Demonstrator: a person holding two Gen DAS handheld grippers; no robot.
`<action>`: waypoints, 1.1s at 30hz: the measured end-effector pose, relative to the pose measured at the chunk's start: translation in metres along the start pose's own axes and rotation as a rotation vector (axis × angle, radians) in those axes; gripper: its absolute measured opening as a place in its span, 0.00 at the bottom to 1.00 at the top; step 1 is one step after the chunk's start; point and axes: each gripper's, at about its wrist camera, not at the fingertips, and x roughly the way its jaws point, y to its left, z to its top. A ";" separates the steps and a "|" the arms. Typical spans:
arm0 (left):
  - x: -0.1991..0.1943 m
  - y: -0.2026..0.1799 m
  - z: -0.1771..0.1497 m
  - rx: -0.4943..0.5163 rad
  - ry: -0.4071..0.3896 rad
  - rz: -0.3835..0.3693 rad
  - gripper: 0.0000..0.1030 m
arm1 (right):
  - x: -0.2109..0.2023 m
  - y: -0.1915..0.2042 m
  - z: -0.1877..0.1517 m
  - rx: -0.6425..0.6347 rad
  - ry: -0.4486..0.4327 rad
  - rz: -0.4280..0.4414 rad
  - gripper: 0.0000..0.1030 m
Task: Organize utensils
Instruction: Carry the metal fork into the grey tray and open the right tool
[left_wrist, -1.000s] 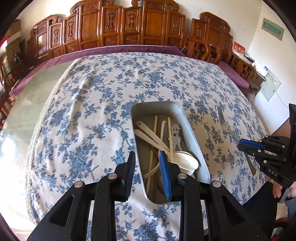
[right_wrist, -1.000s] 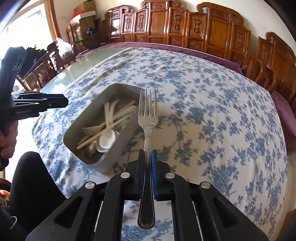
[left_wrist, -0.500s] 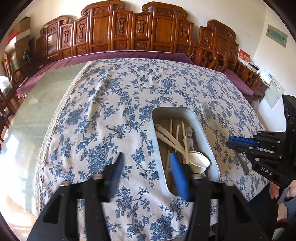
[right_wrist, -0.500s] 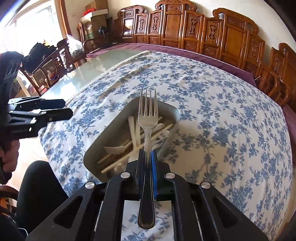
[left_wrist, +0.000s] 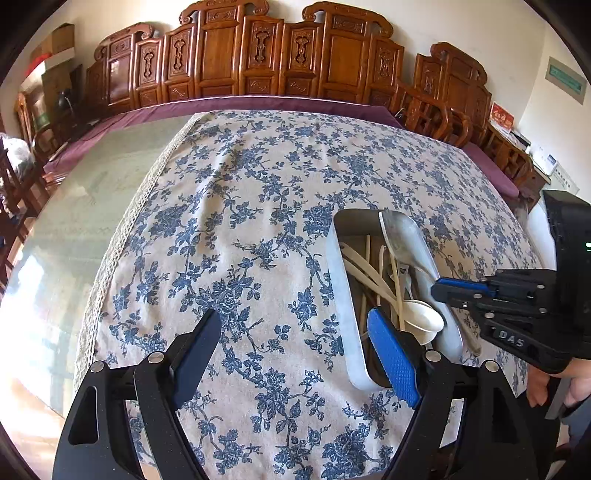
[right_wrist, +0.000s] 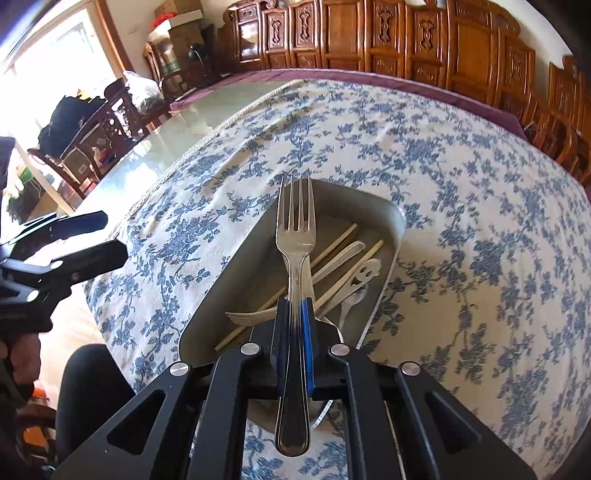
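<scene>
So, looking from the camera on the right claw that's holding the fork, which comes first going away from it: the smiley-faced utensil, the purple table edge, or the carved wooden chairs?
Nearest first from the right claw, shut on the steel fork:
1. The cream smiley-faced utensil, in the metal tray just ahead, slightly right.
2. The purple table edge, across the flowered tablecloth.
3. The carved wooden chairs, along the far wall.

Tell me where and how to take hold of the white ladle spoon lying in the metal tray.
Grip the white ladle spoon by its slim handle, coming from above with the tongs across it. The round bowl is too wide and smooth to pinch, and the metal tray walls block any sideways approach.
</scene>
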 end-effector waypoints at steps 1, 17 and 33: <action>0.000 -0.001 0.000 0.000 0.001 0.001 0.76 | 0.004 0.000 0.000 0.006 0.008 0.002 0.09; 0.003 0.001 0.002 -0.003 0.006 -0.001 0.76 | 0.051 -0.019 0.007 0.150 0.079 -0.005 0.09; 0.001 0.000 0.004 0.002 -0.002 0.001 0.76 | 0.045 -0.020 0.014 0.159 0.040 0.009 0.10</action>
